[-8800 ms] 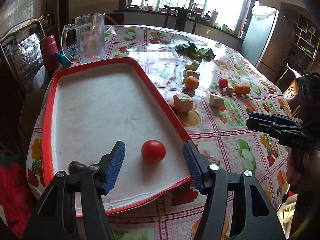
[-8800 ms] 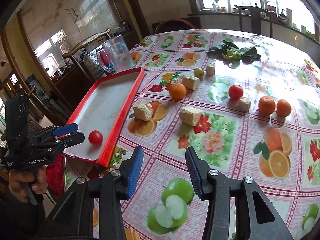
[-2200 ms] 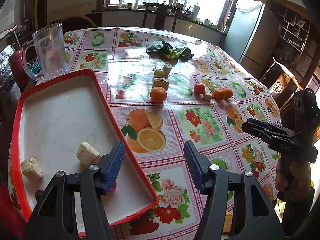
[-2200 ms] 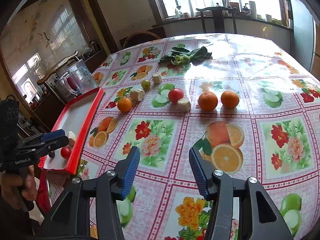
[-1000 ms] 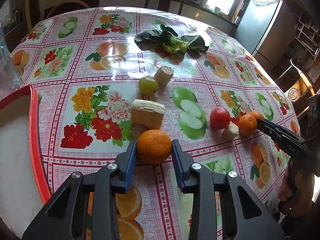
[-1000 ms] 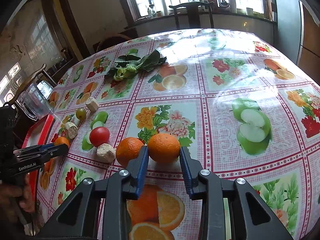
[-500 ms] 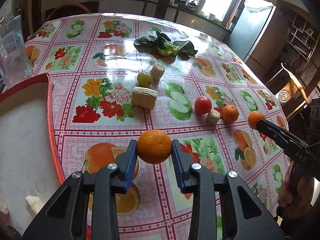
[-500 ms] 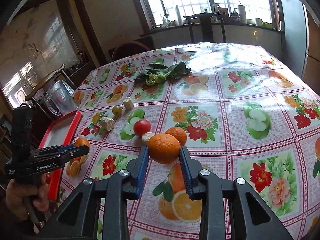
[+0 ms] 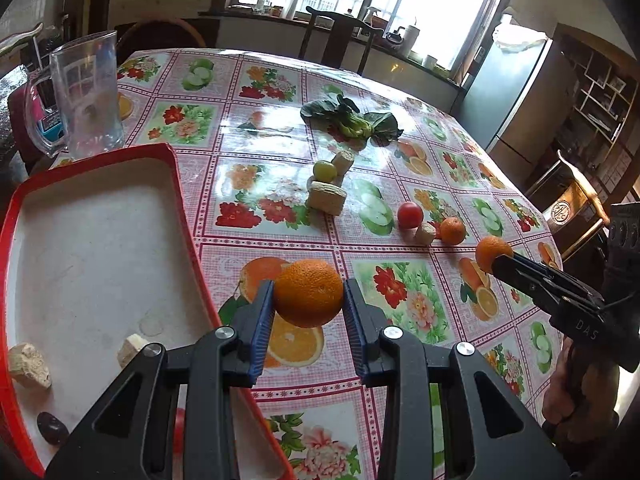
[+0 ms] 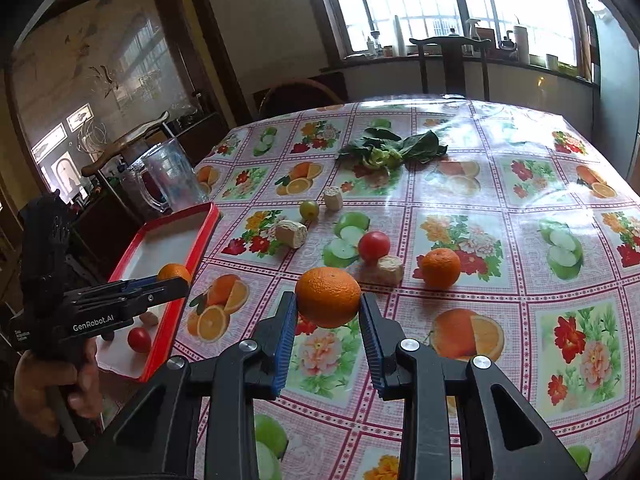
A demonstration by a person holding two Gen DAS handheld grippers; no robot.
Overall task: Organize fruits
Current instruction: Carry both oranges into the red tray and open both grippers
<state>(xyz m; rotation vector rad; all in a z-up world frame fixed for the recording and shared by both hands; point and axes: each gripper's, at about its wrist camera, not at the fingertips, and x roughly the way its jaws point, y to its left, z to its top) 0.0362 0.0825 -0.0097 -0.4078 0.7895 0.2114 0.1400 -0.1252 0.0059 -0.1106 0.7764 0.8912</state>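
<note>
Two oranges lifted clear of the surface [image 9: 400,304], one per gripper. Left gripper [image 9: 308,314] clenched on the left orange [image 9: 308,293], blue fingers [image 9: 262,320] pressing its widest girth, held just beside the red tray [image 9: 188,208] edge. Right gripper [image 10: 328,320] likewise clenched on the right orange [image 10: 328,297], raised over the near middle of the surface. Probably firm, light, round fruit with pebbled skin offering fair friction; prone to rolling once set down, so best gripped across the middle and released low. Within the tray: two pale chunks [image 9: 28,364], a dark fruit [image 9: 52,428], a red tomato [image 10: 139,339]. Left out on the surface: a third orange [image 10: 441,267], a tomato [image 10: 374,245], a green fruit [image 10: 309,209], pale chunks [image 10: 291,233], leafy greens [image 10: 390,150]. Beyond the tray, a glass mug [image 9: 88,92].
</note>
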